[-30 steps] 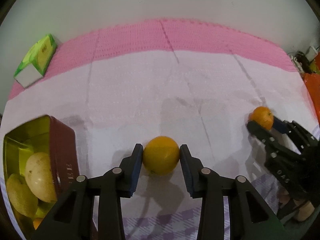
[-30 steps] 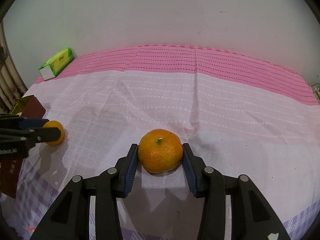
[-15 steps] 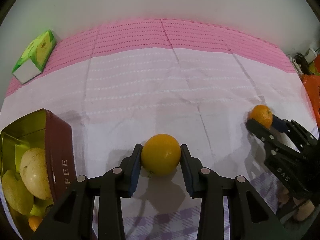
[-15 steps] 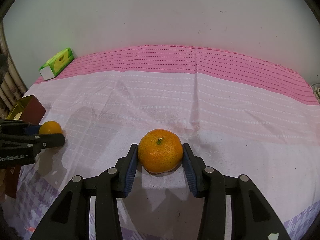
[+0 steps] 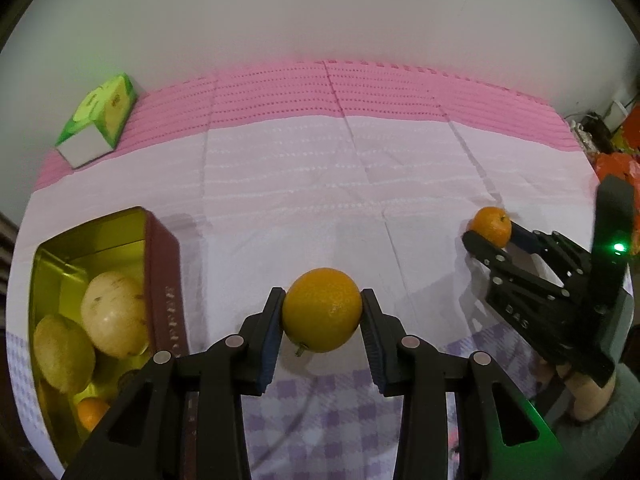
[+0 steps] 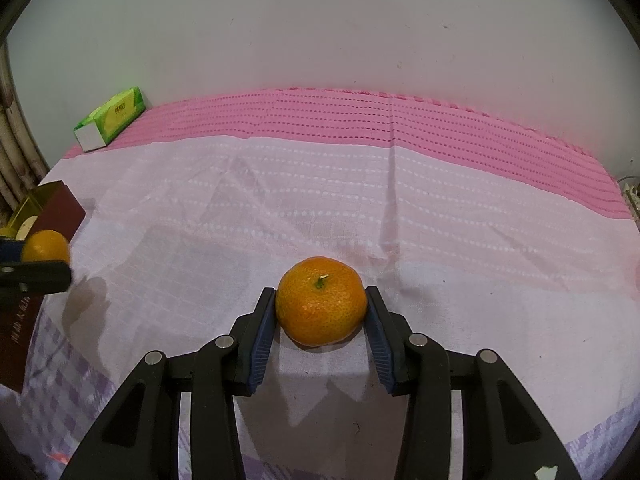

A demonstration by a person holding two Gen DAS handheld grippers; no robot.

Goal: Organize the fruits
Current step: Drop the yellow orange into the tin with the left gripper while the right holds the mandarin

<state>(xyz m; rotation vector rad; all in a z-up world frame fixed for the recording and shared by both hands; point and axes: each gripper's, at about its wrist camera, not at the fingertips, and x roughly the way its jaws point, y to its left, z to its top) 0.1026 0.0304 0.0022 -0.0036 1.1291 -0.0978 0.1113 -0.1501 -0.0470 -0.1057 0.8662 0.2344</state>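
Orange (image 5: 322,310) lifted clear of the cloth, clamped in the left tool (image 5: 322,320).

A second before, this fruit sat on the pink-and-white cloth (image 5: 300,200) between the same pads; it had since risen a little, its stem end hanging free above the purple check, and the tin (image 5: 162,280) holding pears and a small orange had come fuller into view at the left, so a carry toward that tin looked likely. The right tool (image 6: 320,320) had not moved: it stayed closed narrowly on the mandarin (image 6: 321,300), which seemed to rest on the cloth, well apart from the tin.
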